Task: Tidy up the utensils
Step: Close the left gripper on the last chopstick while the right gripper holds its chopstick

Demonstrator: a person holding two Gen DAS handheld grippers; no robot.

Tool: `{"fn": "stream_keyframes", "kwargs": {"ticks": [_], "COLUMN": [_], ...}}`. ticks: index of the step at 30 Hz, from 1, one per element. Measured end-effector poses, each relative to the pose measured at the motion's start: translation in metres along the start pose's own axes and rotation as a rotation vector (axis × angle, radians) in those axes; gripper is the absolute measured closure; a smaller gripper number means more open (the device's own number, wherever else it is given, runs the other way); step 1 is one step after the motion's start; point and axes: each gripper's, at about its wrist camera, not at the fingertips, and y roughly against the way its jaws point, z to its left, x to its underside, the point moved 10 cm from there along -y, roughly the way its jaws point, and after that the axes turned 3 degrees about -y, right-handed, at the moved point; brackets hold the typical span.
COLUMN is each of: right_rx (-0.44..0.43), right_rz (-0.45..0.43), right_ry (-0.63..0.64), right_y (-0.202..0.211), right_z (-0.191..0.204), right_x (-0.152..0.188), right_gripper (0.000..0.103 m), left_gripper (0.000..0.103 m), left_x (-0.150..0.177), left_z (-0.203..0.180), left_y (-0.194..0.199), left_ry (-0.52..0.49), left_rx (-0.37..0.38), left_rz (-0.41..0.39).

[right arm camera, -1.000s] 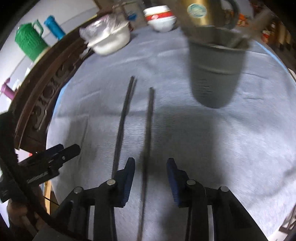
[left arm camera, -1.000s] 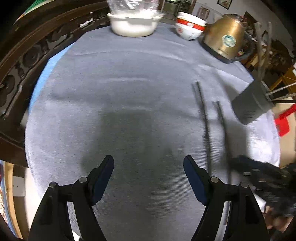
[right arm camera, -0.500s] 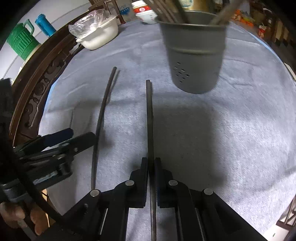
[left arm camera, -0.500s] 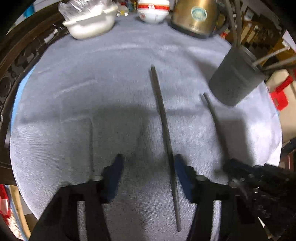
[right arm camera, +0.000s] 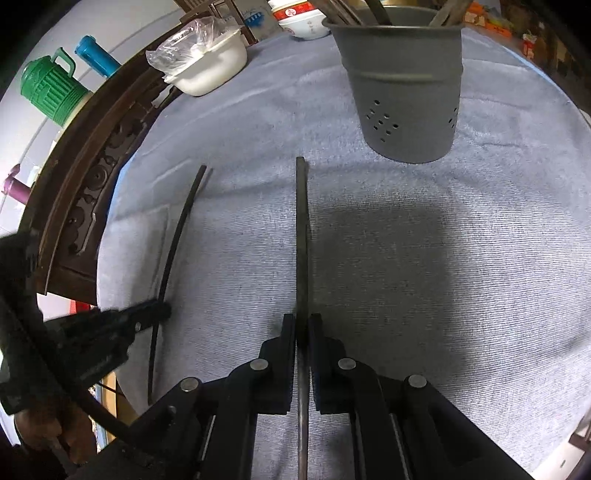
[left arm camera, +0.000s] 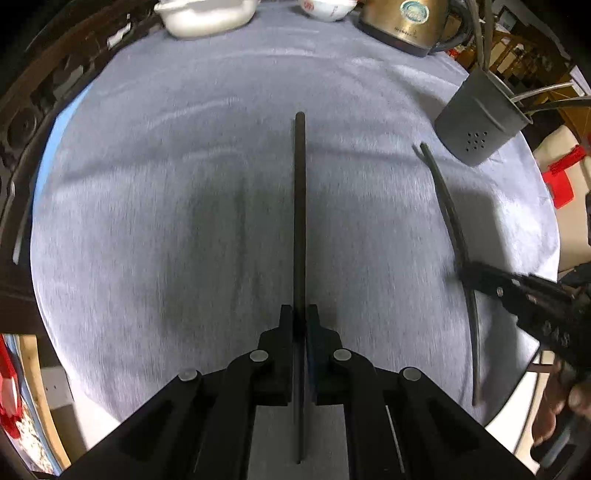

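Two dark chopsticks are on the grey cloth. My left gripper (left arm camera: 300,314) is shut on one chopstick (left arm camera: 300,192), which points straight ahead. My right gripper (right arm camera: 302,321) is shut on the other chopstick (right arm camera: 301,221), its tip near the grey perforated utensil holder (right arm camera: 402,88). The holder holds several utensils and also shows in the left wrist view (left arm camera: 480,122) at the right. The right gripper and its chopstick (left arm camera: 452,221) show at the right of the left view. The left gripper and its chopstick (right arm camera: 175,236) show at the left of the right view.
A white bowl covered in plastic (right arm camera: 207,70), a red-and-white bowl (right arm camera: 299,18) and a brass kettle (left arm camera: 406,22) stand at the table's far side. A carved wooden chair back (right arm camera: 85,177) borders the left edge. A green jug (right arm camera: 48,92) stands beyond it.
My left gripper moved right over the left chopstick and shut on it. My right gripper had shut on the other chopstick half a second ago and moved a little closer to the holder.
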Motion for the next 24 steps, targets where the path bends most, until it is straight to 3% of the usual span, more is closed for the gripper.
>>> {"fn": "stream_keyframes", "kwargs": {"ticks": [1,3,5,10,12,16,19,21,24], "right_rx": [0.001,0.008,0.03,0.066,0.08,0.119,0.15,0.161,0.174], "right_rz": [0.016,0.028,0.002,-0.018,0.0,0.038,0.066,0.086,0.112], "right_ry": [0.002,0.015,0.018,0.015,0.033,0.056,0.081,0.099,0.134], "right_y": [0.0,0.002,0.007,0.008,0.0,-0.017,-0.024,-0.026,-0.029], "right_z": [0.0,0.001,0.001,0.001,0.005,0.008,0.008,0.009,0.011], "right_x": [0.0,-0.001,-0.009,-0.035,-0.042,-0.053,-0.058,-0.06,-0.063], "right_gripper": [0.093,0.092,0.091,0.088,0.088,0.088,0.088,0.09,0.093], "left_gripper": [0.093,0.075,0.064,0.063,0.063,0.063,0.067,0.092,0.096], "left_x": [0.001,-0.003,-0.014,-0.057,-0.072,-0.069,-0.074,-0.077,-0.08], "left_z": [0.0,0.004,0.008,0.017,0.015,0.018,0.016,0.021,0.021], "left_y": [0.001,0.008,0.016,0.026,0.019,0.001,-0.009,-0.011,-0.014], "left_ry": [0.01,0.041,0.054,0.043,0.008,-0.032,-0.077,-0.086,-0.11], "left_rx": [0.016,0.045,0.045,0.001,-0.015,-0.029,-0.027,-0.047,-0.024], "left_rz": [0.006,-0.003,-0.031,-0.073,-0.046,0.039,0.085,0.102,0.126]}}
